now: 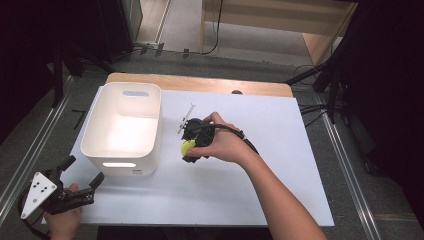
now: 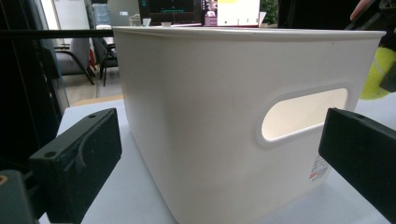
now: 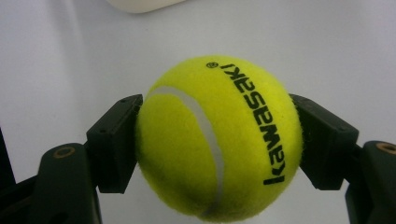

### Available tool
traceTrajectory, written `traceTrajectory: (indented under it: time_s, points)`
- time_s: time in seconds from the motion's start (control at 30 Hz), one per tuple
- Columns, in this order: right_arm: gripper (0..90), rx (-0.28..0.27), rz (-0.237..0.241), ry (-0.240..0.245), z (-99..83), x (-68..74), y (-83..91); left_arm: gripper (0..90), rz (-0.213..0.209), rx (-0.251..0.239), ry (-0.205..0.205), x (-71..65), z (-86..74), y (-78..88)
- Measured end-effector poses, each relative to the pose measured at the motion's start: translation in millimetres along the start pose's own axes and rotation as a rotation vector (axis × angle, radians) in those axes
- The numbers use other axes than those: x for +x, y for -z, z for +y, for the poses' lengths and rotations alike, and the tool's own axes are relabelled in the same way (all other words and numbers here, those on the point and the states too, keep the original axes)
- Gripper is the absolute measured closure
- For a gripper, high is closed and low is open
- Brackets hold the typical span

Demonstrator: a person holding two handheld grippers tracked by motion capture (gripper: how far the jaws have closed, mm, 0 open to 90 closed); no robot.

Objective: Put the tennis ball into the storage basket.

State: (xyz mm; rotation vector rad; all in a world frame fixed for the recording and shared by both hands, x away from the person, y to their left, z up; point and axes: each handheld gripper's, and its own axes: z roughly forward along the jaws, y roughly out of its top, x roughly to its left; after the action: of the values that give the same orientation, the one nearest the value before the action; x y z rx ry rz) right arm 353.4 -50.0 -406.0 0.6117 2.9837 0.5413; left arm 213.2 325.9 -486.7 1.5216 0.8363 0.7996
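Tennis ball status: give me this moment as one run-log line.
right gripper: shut on tennis ball, off the table | left gripper: open, facing white bin | ball not yet in bin

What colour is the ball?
The tennis ball is bright yellow-green with a white seam and black lettering, clearest in the right gripper view.

Lab or office, monitors (lit), office chair, cables

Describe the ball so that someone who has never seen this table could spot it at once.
On the white table top stands a white bin; just right of it, the right gripper holds a tennis ball between its black jaws. It is the one bright yellow-green thing there, fuzzy, with a white seam and black lettering.
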Motion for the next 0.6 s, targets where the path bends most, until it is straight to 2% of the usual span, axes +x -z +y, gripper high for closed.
traceTrajectory:
  time_s: [0.17, 0.6]
  points:
    - [23.2, -0.006, 0.006, 0.026, 5.1, -0.4, 4.9, 0.0, 0.0, 0.001, -0.001, -0.1, 0.0, -0.2]
    - [23.2, 0.0, 0.019, 0.034, 20.2, -0.9, 20.5, 0.0, 0.0, 0.001, -0.001, -0.2, 0.0, -0.4]
